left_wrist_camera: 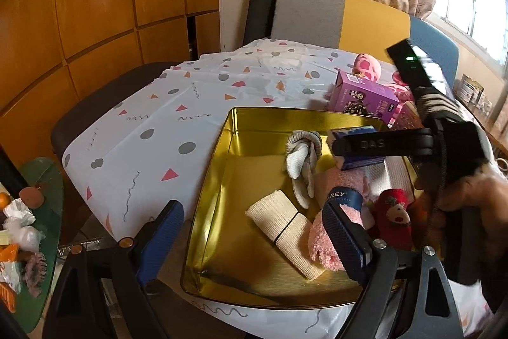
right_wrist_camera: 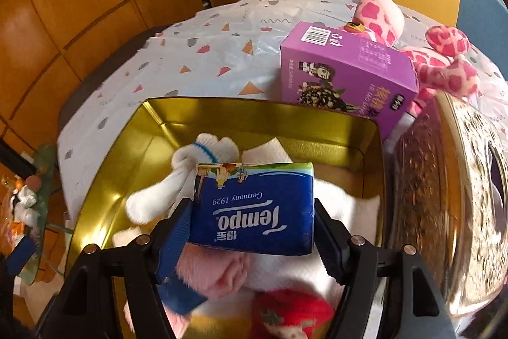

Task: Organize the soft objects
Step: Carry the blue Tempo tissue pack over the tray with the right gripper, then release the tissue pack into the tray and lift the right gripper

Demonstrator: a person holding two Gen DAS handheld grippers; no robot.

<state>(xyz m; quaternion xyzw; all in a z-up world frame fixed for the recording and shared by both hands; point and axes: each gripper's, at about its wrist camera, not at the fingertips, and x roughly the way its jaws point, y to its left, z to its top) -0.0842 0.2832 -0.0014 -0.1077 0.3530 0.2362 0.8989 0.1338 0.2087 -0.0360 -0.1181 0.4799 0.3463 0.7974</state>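
A gold tin [left_wrist_camera: 235,129] [right_wrist_camera: 254,116] sits on the patterned tablecloth. In it lie a knotted grey-white sock [left_wrist_camera: 301,158] [right_wrist_camera: 197,161], beige bandage rolls [left_wrist_camera: 279,221], a pink fuzzy sock [left_wrist_camera: 324,240] and a red strawberry plush [left_wrist_camera: 393,212] [right_wrist_camera: 285,313]. My right gripper [right_wrist_camera: 252,231] [left_wrist_camera: 341,146] is shut on a blue Tempo tissue pack [right_wrist_camera: 254,205] [left_wrist_camera: 362,161] and hovers over the tin's right half. My left gripper [left_wrist_camera: 250,240] is open above the tin's near edge, with nothing gripped.
A purple box [right_wrist_camera: 346,75] [left_wrist_camera: 362,94] and a pink spotted giraffe plush [right_wrist_camera: 381,15] [left_wrist_camera: 368,65] lie behind the tin. The embossed tin lid [right_wrist_camera: 460,180] lies to its right. A green glass side table [left_wrist_camera: 38,212] with clutter stands at left, and a chair [left_wrist_camera: 343,18] is beyond the table.
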